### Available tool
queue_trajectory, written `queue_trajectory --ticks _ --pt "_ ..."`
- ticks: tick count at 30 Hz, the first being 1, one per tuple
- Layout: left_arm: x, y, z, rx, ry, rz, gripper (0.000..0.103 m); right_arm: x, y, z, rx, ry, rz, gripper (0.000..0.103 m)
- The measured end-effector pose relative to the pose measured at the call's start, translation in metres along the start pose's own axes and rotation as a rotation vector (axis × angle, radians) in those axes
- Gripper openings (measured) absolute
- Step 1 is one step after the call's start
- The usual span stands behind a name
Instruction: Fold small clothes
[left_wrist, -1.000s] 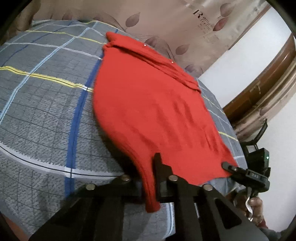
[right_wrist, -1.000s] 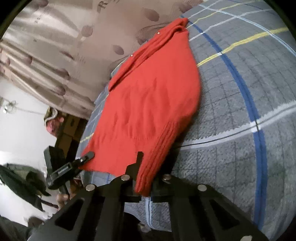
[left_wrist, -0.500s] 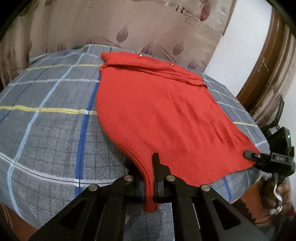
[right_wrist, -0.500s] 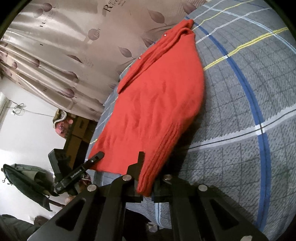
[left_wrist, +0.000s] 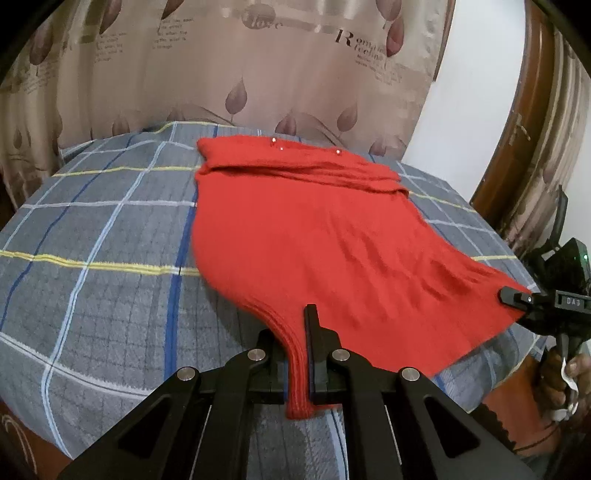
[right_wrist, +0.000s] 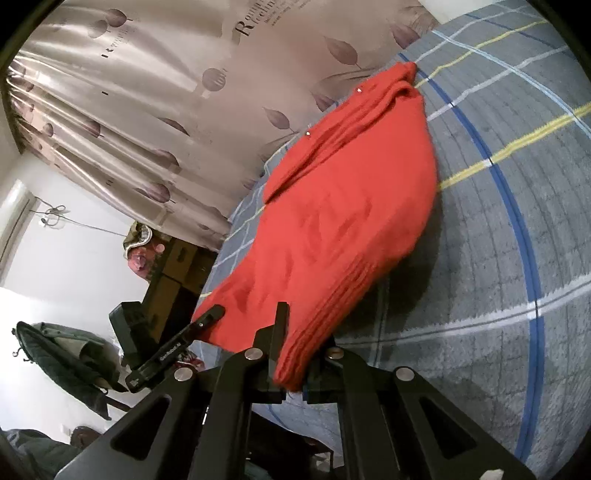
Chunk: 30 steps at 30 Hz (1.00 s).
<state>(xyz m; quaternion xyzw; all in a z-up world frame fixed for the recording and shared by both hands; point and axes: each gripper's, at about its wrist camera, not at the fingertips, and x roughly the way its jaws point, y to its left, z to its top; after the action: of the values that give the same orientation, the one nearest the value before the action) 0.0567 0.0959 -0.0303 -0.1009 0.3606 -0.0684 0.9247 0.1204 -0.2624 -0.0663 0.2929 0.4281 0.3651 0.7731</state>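
Both hem corners of the red sweater (left_wrist: 314, 236) now ride higher off the bed than a second ago; left view has rolled level, more curtain showing.

Left gripper (left_wrist: 295, 343): fingers narrow, clamped on ribbed hem corner, fabric bunched between the pads and hanging below them. Right gripper (right_wrist: 295, 347): likewise pinched tight on the other hem corner; its tip (left_wrist: 513, 295) shows at the garment's right edge in the left view, held by a hand (left_wrist: 569, 373). Sweater stretched between the two, near edge lifted, far collar end with small studs lying on the grey plaid bedspread (left_wrist: 92, 229). Leaf-print curtain (left_wrist: 221, 62) behind the bed. Dark jacket (right_wrist: 62, 347) hangs by the white wall in the right view.
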Motion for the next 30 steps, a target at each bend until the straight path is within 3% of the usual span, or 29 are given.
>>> queue_trajectory --ticks 30 --pt "-0.01 0.021 0.039 -0.134 -0.041 -0.108 0.007 -0.009 0.012 0.016 0.055 -0.046 0.059 0.004"
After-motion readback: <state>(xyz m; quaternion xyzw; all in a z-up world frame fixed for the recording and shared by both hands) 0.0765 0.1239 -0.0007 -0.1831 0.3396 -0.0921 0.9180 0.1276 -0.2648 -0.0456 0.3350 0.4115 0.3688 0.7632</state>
